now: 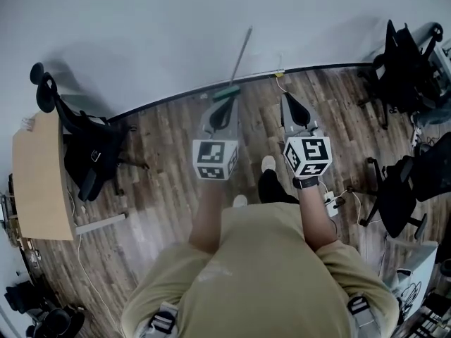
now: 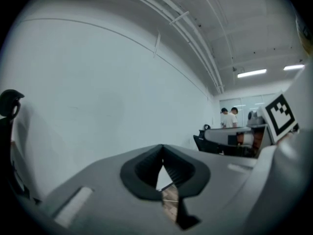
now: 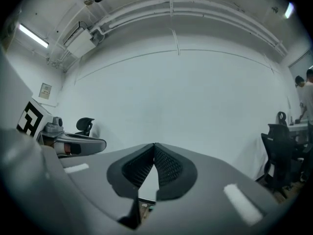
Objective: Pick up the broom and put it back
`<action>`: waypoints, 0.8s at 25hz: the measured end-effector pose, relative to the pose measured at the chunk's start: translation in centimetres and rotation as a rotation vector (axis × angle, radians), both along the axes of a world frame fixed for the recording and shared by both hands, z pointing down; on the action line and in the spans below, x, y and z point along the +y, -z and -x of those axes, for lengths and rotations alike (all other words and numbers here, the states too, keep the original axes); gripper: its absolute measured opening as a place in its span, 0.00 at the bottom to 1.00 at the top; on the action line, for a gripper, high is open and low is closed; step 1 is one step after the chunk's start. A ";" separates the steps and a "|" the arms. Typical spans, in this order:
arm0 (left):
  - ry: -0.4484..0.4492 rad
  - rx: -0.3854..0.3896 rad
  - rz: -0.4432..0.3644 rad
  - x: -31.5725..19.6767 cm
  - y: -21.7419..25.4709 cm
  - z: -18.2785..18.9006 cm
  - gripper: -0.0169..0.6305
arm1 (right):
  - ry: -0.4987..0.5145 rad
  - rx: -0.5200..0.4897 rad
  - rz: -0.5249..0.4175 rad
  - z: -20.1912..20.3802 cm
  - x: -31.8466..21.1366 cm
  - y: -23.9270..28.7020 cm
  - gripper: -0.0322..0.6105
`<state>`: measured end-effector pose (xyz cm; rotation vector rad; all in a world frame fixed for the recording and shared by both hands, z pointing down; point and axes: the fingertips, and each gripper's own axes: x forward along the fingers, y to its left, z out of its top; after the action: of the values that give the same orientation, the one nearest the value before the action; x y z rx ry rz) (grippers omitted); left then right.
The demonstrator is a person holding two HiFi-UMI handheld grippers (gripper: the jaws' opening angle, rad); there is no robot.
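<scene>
The left forearm (image 1: 208, 213) and the right forearm (image 1: 315, 217) reach straight ahead from the person's chest, roughly parallel. Each hand grips a tool that points level at the white wall (image 1: 141, 34).

The left tool (image 1: 223, 104) carries its marker cube (image 1: 215, 159) face up over the hand. In its own view the two dark pads are pressed together at the tips, with nothing pinched between them. The right tool (image 1: 288, 101) is held beside it, with a wristwatch (image 1: 305, 182) on the arm behind its cube. Its pads also meet at the tip and are empty.

The broom (image 1: 242, 55) leans against the wall with its thin grey handle tilted up and to the right. Its green head (image 1: 227, 90) sits where the wooden floor (image 1: 162, 189) meets the wall. The nose of the left tool is near that head; whether it touches cannot be told from the head view.

A wooden desk (image 1: 41, 178) stands well off to the left, with a black office chair (image 1: 88, 150) beside it.
</scene>
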<state>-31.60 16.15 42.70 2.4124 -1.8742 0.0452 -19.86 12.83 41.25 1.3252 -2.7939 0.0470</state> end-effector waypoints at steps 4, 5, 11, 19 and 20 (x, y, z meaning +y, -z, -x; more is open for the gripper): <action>0.041 -0.046 0.025 -4.5 -0.2 0.3 0.03 | 0.082 -0.032 0.045 2.2 -6.0 -1.1 0.06; 0.047 -0.064 0.027 -5.8 0.1 0.3 0.03 | 0.096 -0.047 0.050 2.7 -7.7 -0.7 0.06; 0.111 -0.113 0.007 -13.2 2.2 0.2 0.03 | 0.174 -0.097 0.032 4.1 -16.5 2.1 0.06; 0.169 -0.081 0.069 -20.5 0.6 -1.4 0.03 | 0.210 -0.103 0.093 2.5 -24.5 0.3 0.06; 0.168 -0.083 0.078 -21.1 0.2 -1.9 0.03 | 0.210 -0.104 0.100 2.1 -25.2 -0.2 0.06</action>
<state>-29.74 -4.93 42.55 2.2269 -2.0625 0.2056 -22.01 -12.38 41.41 1.0312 -2.9558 0.2511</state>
